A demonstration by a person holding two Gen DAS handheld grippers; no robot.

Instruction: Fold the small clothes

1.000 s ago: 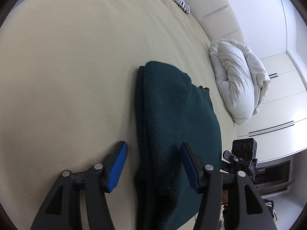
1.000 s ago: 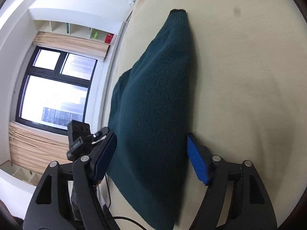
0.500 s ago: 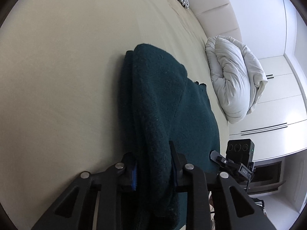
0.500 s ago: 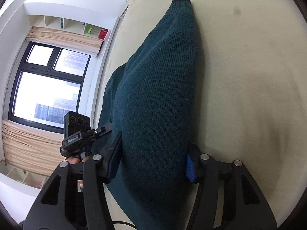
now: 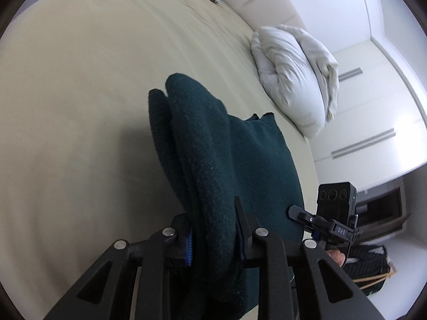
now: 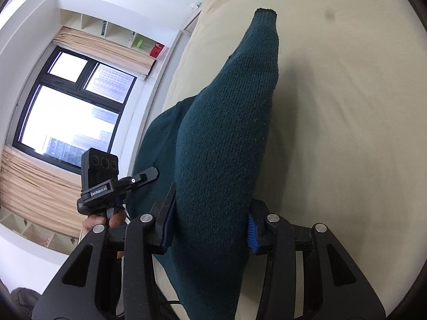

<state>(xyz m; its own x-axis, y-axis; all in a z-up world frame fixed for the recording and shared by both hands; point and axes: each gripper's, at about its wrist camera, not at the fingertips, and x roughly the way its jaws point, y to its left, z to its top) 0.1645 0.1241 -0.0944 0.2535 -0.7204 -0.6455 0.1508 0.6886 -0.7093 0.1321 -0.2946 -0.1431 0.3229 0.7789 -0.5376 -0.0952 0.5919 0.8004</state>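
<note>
The dark green knitted sweater lies on the big beige bed. The crumpled white duvet sits behind it, perhaps near the edge.

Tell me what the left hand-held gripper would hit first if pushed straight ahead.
The left hand-held gripper already grips the green sweater, so it would only drive that bunched knit forward. Beyond it lies the bed sheet; depth there is unclear.

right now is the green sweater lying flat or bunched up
Bunched up: the dark green sweater is gathered into thick folds, pinched by both grippers and lifting off the bed.
</note>
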